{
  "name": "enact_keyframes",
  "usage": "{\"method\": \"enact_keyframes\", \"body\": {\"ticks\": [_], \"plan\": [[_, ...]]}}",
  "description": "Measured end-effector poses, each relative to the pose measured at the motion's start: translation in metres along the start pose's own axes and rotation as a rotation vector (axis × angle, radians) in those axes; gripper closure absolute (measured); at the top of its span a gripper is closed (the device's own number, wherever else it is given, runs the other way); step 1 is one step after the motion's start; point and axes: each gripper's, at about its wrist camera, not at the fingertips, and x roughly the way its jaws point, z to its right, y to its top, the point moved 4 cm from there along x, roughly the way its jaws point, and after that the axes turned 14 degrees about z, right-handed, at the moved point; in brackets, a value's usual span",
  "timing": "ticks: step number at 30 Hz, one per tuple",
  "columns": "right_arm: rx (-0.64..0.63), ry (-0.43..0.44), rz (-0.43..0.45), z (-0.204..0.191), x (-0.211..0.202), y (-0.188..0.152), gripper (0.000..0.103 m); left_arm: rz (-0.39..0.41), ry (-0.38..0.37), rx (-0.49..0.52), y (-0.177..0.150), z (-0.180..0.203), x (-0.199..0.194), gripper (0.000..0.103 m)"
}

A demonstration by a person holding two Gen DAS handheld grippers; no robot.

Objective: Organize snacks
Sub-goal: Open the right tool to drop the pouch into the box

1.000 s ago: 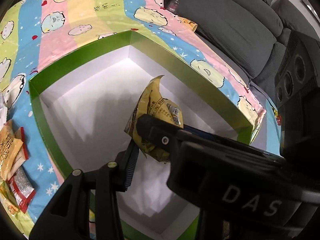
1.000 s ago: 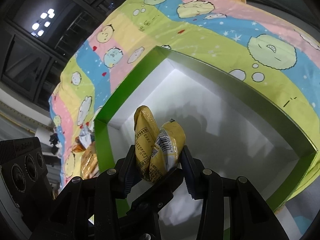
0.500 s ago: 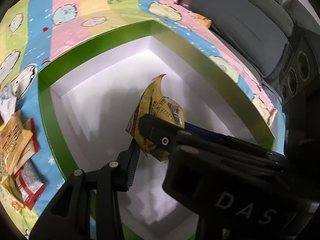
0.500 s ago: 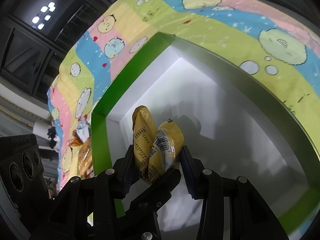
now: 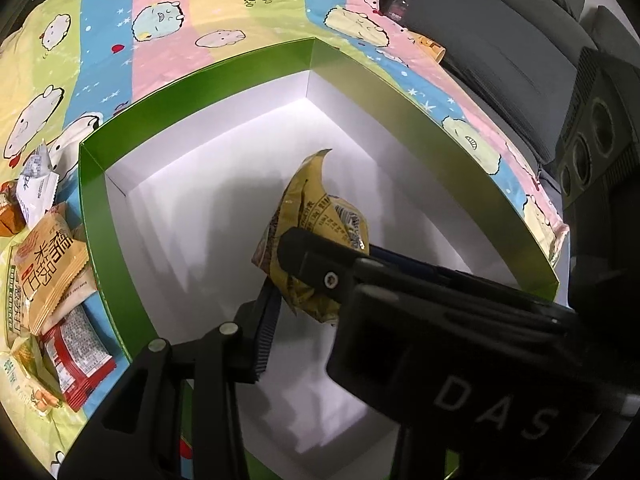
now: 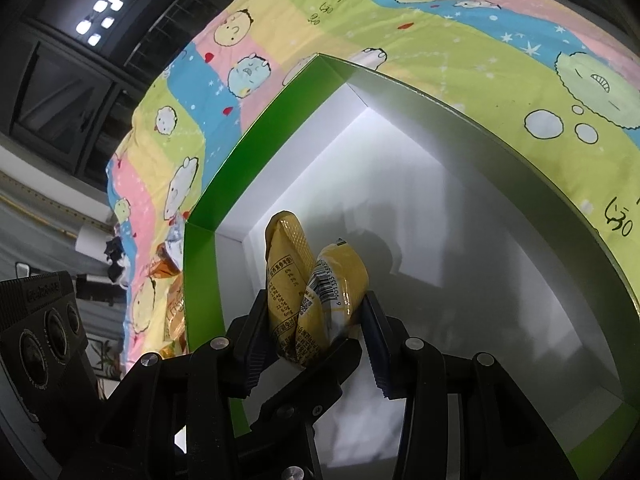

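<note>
Yellow foil crinkles between the fingers of my right gripper, which is clamped on a folded snack packet and holds it above the white floor of the green box. In my left wrist view that gripper reaches across in front, and my left gripper has one finger against the same packet; whether it grips I cannot tell. I judge this the placing step. Next I should lower the packet to the box floor and part the fingers. More snack packets wait on the patterned cloth just outside the box's left wall.
</note>
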Motion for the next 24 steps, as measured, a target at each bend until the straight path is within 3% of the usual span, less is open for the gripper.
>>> {"method": "enact_keyframes", "body": {"ticks": [5,7,9,12,17,24], "plan": [[-0.009,-0.038,0.02,0.0,-0.008,0.004,0.058,0.0,-0.023,0.002,0.004,0.008,-0.004,0.058],[-0.027,-0.069,0.036,-0.001,-0.014,0.007,0.053,0.017,-0.013,0.012,0.006,0.011,-0.011,0.051],[-0.053,-0.124,0.077,-0.004,-0.025,0.012,0.042,0.06,0.007,0.029,0.011,0.012,-0.024,0.036],[-0.066,-0.139,0.133,-0.01,-0.042,0.019,0.03,0.111,0.003,0.025,0.016,0.007,-0.047,0.03],[-0.1,-0.126,0.183,-0.033,-0.065,0.022,0.028,0.2,-0.007,-0.049,0.022,-0.02,-0.094,0.02],[-0.218,-0.132,0.218,-0.083,-0.07,0.012,0.026,0.29,0.091,-0.165,0.01,-0.082,-0.145,0.013]]}}
